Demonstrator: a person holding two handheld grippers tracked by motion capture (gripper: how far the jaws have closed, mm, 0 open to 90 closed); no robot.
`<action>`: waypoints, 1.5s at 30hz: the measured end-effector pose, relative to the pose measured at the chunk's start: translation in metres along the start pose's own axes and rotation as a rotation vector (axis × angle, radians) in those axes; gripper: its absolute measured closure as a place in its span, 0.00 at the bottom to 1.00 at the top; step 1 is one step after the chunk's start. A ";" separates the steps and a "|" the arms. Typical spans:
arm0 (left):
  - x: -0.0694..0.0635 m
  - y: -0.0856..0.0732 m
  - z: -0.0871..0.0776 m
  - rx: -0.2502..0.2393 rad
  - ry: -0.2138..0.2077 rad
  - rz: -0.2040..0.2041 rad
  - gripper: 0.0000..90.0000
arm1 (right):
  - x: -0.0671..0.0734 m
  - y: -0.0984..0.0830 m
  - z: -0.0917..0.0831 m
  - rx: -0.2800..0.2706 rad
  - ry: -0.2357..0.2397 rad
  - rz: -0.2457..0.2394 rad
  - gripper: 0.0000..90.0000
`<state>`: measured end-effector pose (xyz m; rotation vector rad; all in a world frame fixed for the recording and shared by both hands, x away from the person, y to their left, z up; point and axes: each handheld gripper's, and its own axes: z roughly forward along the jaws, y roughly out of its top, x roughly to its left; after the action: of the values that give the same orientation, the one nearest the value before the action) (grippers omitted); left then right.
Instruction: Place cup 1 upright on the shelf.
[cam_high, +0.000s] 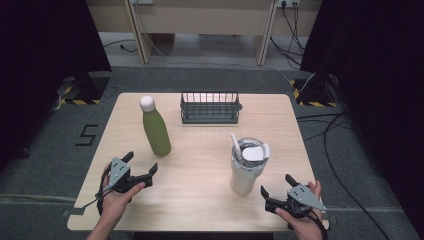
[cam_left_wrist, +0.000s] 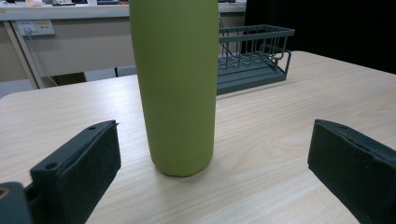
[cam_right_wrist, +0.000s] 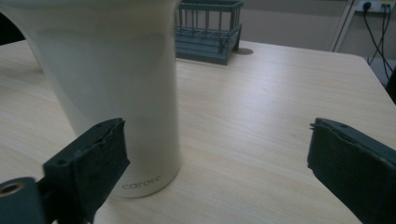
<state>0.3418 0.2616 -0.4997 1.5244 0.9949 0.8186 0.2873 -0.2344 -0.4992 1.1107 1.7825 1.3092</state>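
Note:
A tall green bottle (cam_high: 156, 131) with a pale round cap stands upright on the left half of the wooden table (cam_high: 200, 145). My left gripper (cam_high: 141, 165) sits open just in front of the bottle, jaws wide and empty; in the left gripper view the green bottle (cam_left_wrist: 178, 88) rises a short way beyond the jaws. A white tumbler (cam_high: 246, 167) with a lid and straw stands at the right front. My right gripper (cam_high: 278, 186) is open beside it, to its right. In the right gripper view the white tumbler (cam_right_wrist: 112, 88) stands just past the left jaw, apart from it.
A dark wire rack (cam_high: 210, 107) stands at the back middle of the table; the rack (cam_left_wrist: 254, 56) also shows behind the bottle. Black curtains flank the table, cables run over the grey floor at the right, and a wooden bench stands behind.

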 end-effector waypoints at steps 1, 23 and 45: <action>0.000 0.000 0.000 0.004 -0.001 0.001 0.02 | 0.001 0.001 0.000 -0.006 0.001 -0.008 0.04; 0.002 -0.003 0.003 0.014 0.025 0.000 0.01 | 0.036 0.025 0.019 -0.056 0.080 -0.088 0.01; -0.001 -0.007 0.005 0.021 0.001 0.013 0.03 | 0.049 0.030 0.069 -0.055 0.137 -0.075 0.07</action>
<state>0.3445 0.2594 -0.5071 1.5502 0.9980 0.8208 0.3342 -0.1584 -0.4910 0.9356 1.8566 1.4091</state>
